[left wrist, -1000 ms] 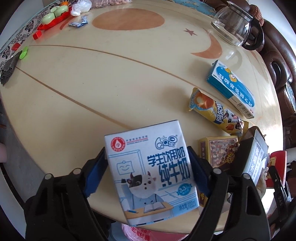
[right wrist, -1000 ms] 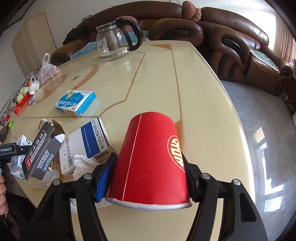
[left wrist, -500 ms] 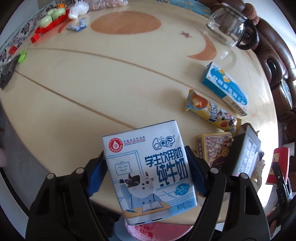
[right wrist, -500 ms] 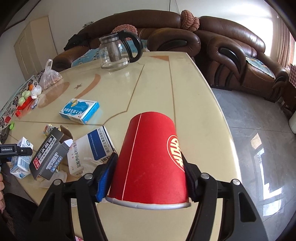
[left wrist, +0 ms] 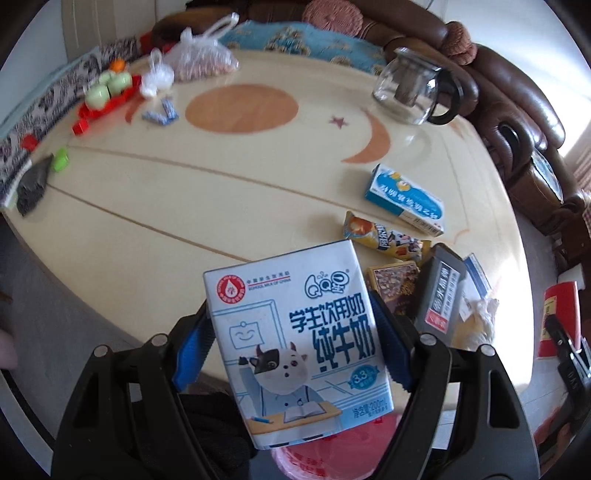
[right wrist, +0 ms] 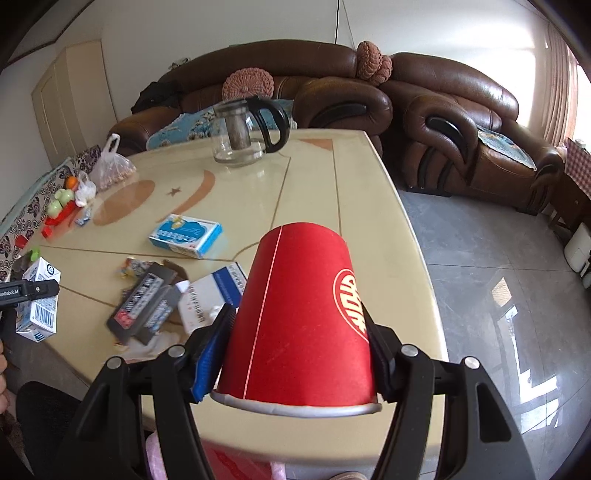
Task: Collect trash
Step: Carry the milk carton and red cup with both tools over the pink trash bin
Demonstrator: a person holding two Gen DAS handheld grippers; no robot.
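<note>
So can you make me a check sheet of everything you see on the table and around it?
Surface: cream table, moon and star inlay.
Job's things: milk carton in left tool; red cup, upside down, in right tool.
Clutter: blue box, dark box, snack wrapper, glass pot, nut bag.
Cables: one on the wall.
Surroundings: brown sofas, tiled floor.

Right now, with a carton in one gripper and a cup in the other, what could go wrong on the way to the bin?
1. The red cup is thin paper, held upside down by its sides; the right gripper could crush it or let it slip.
2. The milk carton sits tilted in the left gripper and may twist loose.
3. Both hang over the table edge, so a drop could miss the pink bag.
</note>
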